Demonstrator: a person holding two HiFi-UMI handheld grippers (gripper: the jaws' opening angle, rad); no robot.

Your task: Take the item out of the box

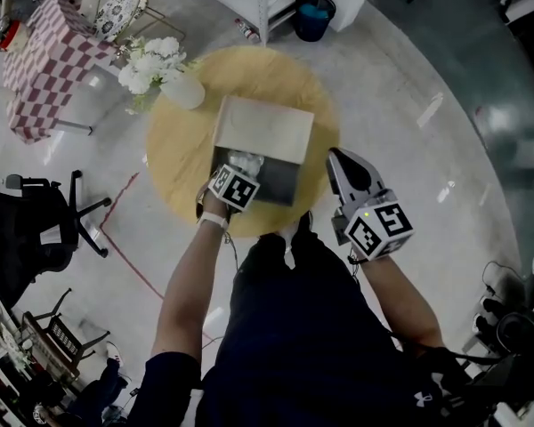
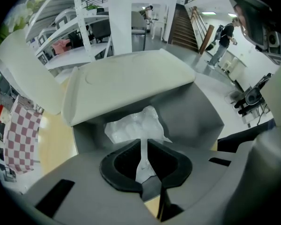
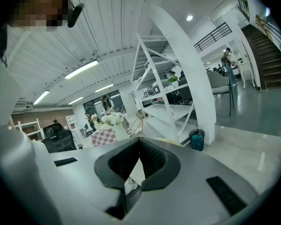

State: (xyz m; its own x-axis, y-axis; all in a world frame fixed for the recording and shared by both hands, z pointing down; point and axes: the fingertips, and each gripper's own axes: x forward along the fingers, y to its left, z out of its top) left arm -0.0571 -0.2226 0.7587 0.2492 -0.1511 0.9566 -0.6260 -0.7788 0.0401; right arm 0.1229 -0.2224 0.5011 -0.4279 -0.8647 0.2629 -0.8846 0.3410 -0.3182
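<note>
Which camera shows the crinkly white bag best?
The left gripper view: the white bag sits central, a strip of it pinched by the left gripper. The head view shows only a small white patch in the box. The right gripper view does not clearly show it.

No legible text, number or brand in any view.

- Marker cube on the left gripper (image 1: 238, 169): we see black-and-white square patterns only, no letters or digits. The cube on the right gripper (image 1: 340, 163) is the same.
- Crinkled wrap of the item (image 2: 133, 125): we can read no print on it.
- Small white emblem (image 1: 423, 398) on the person's dark clothing: too small for us to identify.
</note>
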